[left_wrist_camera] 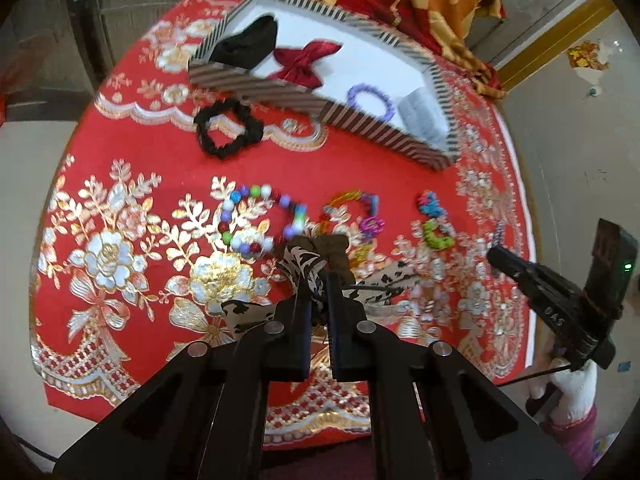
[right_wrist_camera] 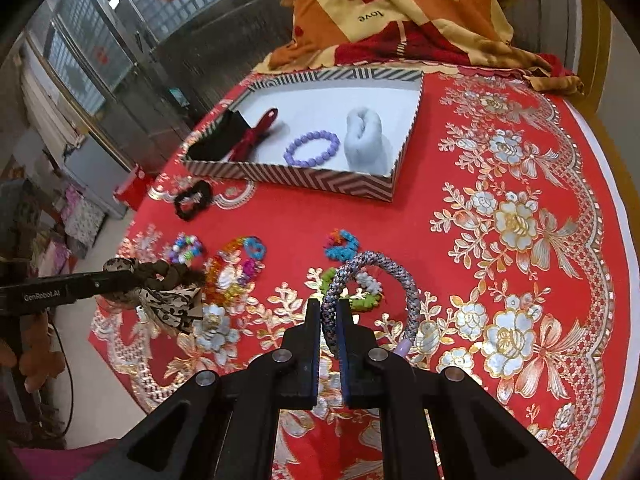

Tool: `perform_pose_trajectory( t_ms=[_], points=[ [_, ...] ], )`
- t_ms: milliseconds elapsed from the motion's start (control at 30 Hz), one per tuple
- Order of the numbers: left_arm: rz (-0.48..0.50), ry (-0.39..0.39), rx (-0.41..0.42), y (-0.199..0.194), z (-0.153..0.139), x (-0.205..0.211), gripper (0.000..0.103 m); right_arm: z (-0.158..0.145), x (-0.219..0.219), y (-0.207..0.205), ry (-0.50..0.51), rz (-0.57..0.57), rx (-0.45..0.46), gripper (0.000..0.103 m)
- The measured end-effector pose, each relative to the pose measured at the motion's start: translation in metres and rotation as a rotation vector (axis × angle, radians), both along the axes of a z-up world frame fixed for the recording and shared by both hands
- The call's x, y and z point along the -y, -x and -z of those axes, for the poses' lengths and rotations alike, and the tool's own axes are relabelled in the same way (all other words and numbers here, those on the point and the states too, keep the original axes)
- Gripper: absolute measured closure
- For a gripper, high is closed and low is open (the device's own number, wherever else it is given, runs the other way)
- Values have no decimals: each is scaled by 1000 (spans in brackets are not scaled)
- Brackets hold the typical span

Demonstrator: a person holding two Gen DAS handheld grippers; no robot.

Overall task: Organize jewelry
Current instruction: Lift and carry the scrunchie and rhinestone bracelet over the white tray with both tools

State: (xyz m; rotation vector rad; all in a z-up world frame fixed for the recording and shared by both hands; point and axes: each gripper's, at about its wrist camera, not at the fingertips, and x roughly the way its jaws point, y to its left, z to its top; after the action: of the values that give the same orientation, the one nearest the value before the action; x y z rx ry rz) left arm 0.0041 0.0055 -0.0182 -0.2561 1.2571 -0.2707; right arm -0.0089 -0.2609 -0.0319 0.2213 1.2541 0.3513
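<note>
My left gripper [left_wrist_camera: 319, 280] is shut on a brown and patterned fabric bow scrunchie [left_wrist_camera: 320, 254], held above the red cloth; it also shows in the right wrist view [right_wrist_camera: 160, 284]. My right gripper [right_wrist_camera: 329, 312] is shut on a grey braided rope bracelet [right_wrist_camera: 384, 268]. A striped box [right_wrist_camera: 304, 178] with a white floor holds a black pouch [right_wrist_camera: 218, 140], a red bow [right_wrist_camera: 256, 134], a purple bead bracelet [right_wrist_camera: 312, 148] and a white scrunchie [right_wrist_camera: 366, 136]. Loose on the cloth lie a black scrunchie [left_wrist_camera: 228, 128], a multicoloured bead bracelet [left_wrist_camera: 260, 220] and several colourful plastic bracelets [left_wrist_camera: 360, 216].
The round table carries a red cloth with gold flowers [right_wrist_camera: 516, 224]. An orange and red blanket [right_wrist_camera: 400, 8] is piled behind the box. The table edge [right_wrist_camera: 616, 184] curves along the right. A glass door and clutter stand at the left.
</note>
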Motion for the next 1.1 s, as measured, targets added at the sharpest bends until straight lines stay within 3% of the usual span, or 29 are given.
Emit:
perform_pose_trajectory(
  t_ms=[333,500,767,1100],
  points=[
    [7,44,89,-8,-46,6,98,-26,1,-6,-25,1,49,96],
    [11,28,136,-25,-63,9,98,-33,-4,-15,-31,-1,68,96],
    [15,-19,215,-69,-84,15,98,-36,-17,-45,-36,-4,81,96],
    [11,-80,248,-149,-87,19,98,-29,-35,-101,-21,-8,80,96]
  ],
)
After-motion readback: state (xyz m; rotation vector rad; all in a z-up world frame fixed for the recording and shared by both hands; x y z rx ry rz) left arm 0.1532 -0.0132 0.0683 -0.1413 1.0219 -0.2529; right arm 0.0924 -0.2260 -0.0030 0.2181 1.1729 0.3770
